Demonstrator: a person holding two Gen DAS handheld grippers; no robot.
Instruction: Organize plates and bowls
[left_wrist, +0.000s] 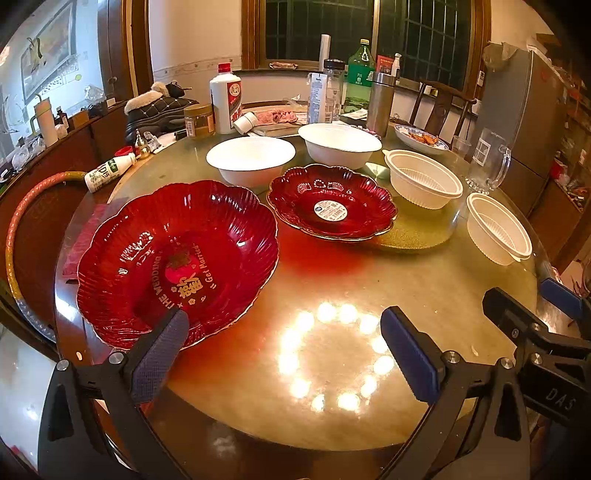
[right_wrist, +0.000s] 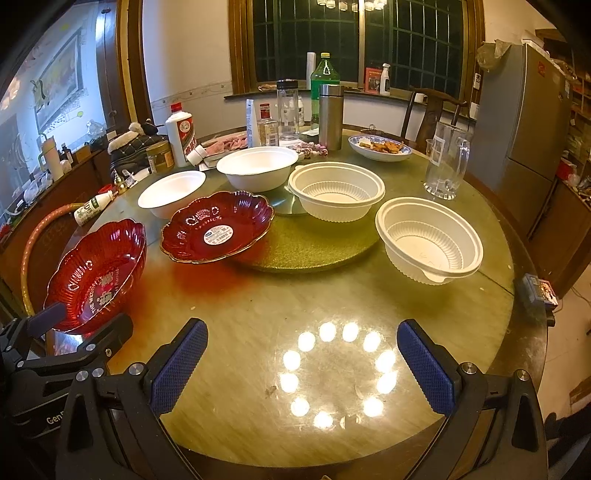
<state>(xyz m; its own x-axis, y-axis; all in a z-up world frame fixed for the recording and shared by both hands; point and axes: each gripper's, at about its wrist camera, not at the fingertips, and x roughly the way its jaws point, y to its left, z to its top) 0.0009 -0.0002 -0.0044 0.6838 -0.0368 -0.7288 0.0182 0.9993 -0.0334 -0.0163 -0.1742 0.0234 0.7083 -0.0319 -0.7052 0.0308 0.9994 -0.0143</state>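
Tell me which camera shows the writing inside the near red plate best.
The left wrist view: the near red plate fills the foreground, gold lettering readable. The right wrist view shows it at the left edge, lettering small and foreshortened.

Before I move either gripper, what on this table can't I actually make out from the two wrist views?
- Near red scalloped plastic plate: its front rim sits behind the left gripper's finger in the left view; contact unclear.
- Same plate in the right view: lower edge hidden by the left gripper.
- Barcode sticker on the far red gold-rimmed plate: print too small.
- Blue-patterned dish: food indistinct.
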